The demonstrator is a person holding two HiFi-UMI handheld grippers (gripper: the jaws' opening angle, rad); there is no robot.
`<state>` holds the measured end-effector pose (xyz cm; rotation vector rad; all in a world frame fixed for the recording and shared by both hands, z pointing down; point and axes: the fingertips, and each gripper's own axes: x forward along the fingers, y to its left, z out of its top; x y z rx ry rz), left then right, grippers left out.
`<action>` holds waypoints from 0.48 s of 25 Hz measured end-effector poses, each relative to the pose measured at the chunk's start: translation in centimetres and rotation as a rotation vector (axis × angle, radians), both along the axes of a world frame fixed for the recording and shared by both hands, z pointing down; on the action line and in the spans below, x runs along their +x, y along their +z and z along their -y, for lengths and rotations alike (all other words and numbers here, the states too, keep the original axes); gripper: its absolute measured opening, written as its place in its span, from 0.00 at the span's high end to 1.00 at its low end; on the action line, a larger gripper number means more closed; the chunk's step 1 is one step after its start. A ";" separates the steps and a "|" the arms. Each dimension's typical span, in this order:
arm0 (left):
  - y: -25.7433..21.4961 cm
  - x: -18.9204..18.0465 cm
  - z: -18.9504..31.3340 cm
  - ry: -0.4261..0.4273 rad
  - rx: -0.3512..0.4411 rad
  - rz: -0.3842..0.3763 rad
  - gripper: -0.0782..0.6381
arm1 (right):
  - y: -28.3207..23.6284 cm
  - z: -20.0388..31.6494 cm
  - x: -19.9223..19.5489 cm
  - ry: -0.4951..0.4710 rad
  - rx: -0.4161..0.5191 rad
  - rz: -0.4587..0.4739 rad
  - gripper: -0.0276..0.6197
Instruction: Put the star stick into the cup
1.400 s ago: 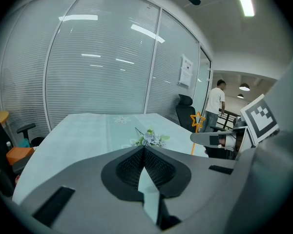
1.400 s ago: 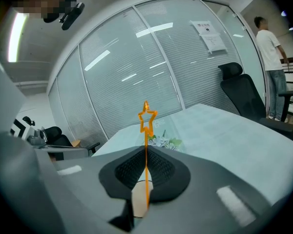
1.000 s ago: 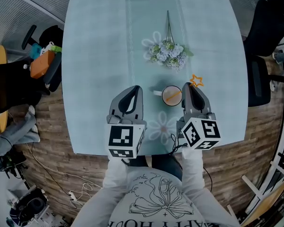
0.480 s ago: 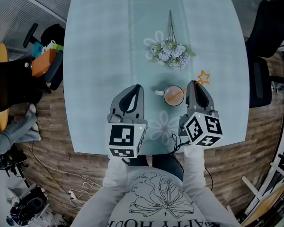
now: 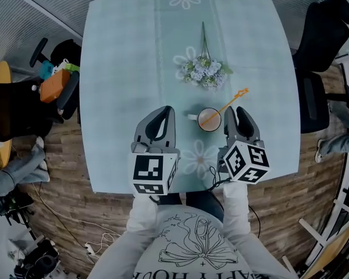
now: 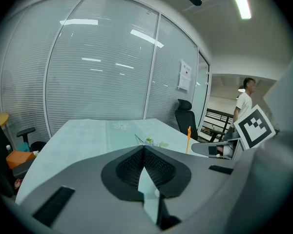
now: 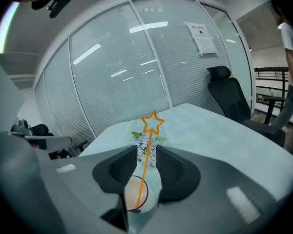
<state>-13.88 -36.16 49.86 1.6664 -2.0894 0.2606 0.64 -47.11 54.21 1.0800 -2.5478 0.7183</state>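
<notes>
Thin orange star-topped stick (image 5: 225,104) leans loose in the white cup (image 5: 209,119) on the pale-green surface (image 5: 134,68) - right claw (image 5: 237,112) just spread around it, left claw (image 5: 169,110) pressed together and empty - so a crooked withdrawal could snag the stick and tip the cup.

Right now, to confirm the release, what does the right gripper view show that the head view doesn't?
Only the right gripper view: the right tongs standing apart, having just been opening, star stick untouched between them. Only the head view: the handle on the cup and the person's sleeves. Both: cup, star stick leaning in it, flowers.
</notes>
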 end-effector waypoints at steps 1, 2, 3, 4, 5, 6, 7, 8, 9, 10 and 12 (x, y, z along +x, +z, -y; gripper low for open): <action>-0.4 0.0 -0.1 0.001 0.007 0.003 0.88 | -0.7 -0.1 0.2 0.009 0.010 0.008 0.76; -0.9 0.1 -0.1 0.002 0.017 0.007 0.88 | -1.4 -0.1 0.4 0.018 0.023 0.018 0.76; -1.4 0.1 -0.1 0.005 0.028 0.012 0.88 | -2.2 -0.1 0.6 0.027 0.038 0.030 0.76; -2.0 0.1 -0.1 0.007 0.041 0.017 0.88 | -3.2 -0.1 0.8 0.033 0.055 0.041 0.76; -2.6 0.2 -0.1 0.010 0.053 0.022 0.88 | -4.1 -0.1 0.9 0.038 0.072 0.052 0.76; -3.2 0.3 -0.2 0.011 0.063 0.026 0.88 | -5.2 -0.2 1.1 0.042 0.090 0.061 0.76; -3.8 0.3 -0.3 0.012 0.074 0.030 0.88 | -6.2 -0.3 1.3 0.046 0.112 0.069 0.76; -4.5 0.3 -0.4 0.011 0.085 0.034 0.88 | -7.3 -0.4 1.5 0.051 0.139 0.075 0.80; -5.1 0.3 -0.5 0.010 0.097 0.038 0.88 | -8.4 -0.6 1.7 0.057 0.168 0.076 0.85; -5.8 0.4 -0.6 0.009 0.110 0.042 0.88 | -9.4 -0.7 2.0 0.062 0.199 0.075 0.86; -7.2 0.4 -0.9 0.008 0.137 0.055 0.88 | -11.2 -1.2 2.5 0.073 0.250 0.074 0.90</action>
